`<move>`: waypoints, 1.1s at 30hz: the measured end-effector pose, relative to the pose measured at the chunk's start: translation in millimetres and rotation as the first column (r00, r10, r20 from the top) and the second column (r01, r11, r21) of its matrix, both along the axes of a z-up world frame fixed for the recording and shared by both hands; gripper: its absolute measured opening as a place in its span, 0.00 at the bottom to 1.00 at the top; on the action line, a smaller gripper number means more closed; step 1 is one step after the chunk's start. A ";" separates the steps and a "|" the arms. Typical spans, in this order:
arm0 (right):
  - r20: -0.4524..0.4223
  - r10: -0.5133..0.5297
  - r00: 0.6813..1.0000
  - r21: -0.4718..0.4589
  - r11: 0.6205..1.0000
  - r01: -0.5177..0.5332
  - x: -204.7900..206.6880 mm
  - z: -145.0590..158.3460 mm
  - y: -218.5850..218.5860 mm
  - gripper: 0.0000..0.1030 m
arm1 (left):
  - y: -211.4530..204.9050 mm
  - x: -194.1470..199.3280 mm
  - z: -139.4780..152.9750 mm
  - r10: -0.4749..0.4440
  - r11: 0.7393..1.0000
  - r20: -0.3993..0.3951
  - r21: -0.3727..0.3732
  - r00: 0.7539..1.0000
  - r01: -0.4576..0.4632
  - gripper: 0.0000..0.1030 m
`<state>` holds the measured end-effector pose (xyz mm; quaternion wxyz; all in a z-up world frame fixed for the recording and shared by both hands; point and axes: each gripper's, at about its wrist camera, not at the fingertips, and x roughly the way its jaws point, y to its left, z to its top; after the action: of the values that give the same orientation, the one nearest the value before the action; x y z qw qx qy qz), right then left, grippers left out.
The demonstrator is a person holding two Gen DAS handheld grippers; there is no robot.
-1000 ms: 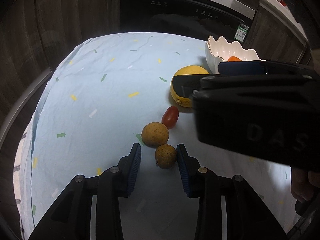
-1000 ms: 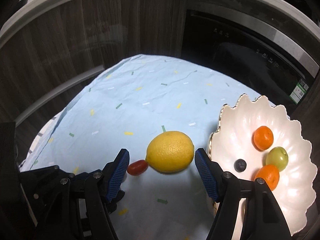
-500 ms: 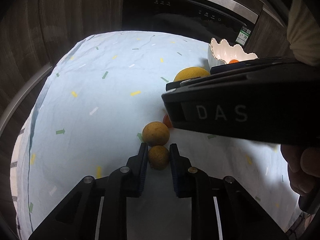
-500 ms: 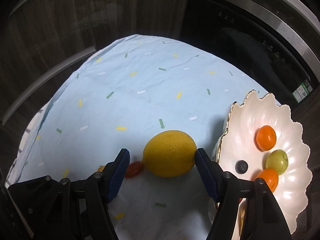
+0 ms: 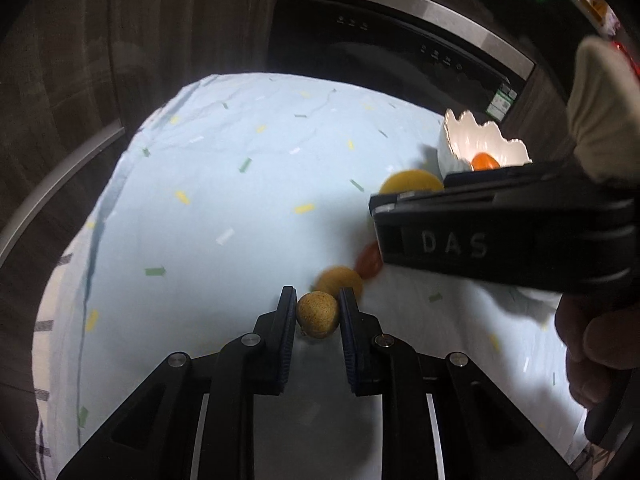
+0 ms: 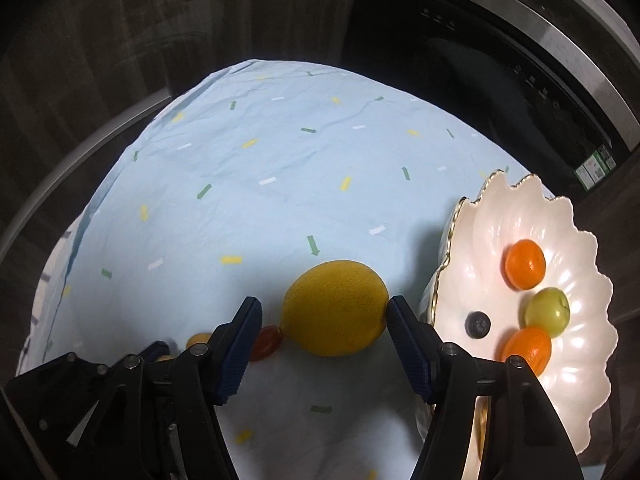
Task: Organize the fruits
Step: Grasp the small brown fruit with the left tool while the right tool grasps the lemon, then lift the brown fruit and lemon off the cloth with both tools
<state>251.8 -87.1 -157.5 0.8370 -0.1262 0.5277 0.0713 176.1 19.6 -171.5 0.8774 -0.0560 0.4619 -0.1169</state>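
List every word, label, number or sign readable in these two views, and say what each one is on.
"DAS": raised letters on the black side of the right gripper, seen in the left wrist view.
Green-and-white sticker on the dark appliance: too small to read.
Small marks on the appliance's control strip: too small to read.
Nothing is printed on the fruit, the white bowl or the blue cloth beyond coloured dashes and arrows.

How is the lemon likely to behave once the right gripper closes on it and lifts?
The lemon is rounded and egg-shaped, so it may roll or twist if squeezed off-centre. It nearly fills the open right gripper, leaving little room for error. Its pebbled rind probably grips the ribbed pads well, and it looks firm, not fragile.
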 end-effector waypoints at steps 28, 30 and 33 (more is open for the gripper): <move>0.023 -0.031 0.999 -0.063 0.997 0.033 -6.3 7.5 8.9 0.52 | 27.4 14.0 21.3 0.092 0.996 0.037 -0.006 0.995 -0.092 0.21; 0.035 -0.029 0.999 -0.051 0.998 0.031 -10.7 12.8 9.2 0.52 | 27.5 12.1 25.2 0.096 0.995 0.044 0.000 0.994 -0.096 0.21; 0.051 -0.019 0.999 -0.039 0.999 0.021 -16.7 21.1 10.5 0.27 | 28.7 10.7 31.1 0.100 0.995 0.055 0.008 0.993 -0.101 0.21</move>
<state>235.1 -76.6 -136.3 0.8481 -0.1394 0.5088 0.0494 186.8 48.3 -140.3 0.8948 -0.0712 0.4348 -0.0714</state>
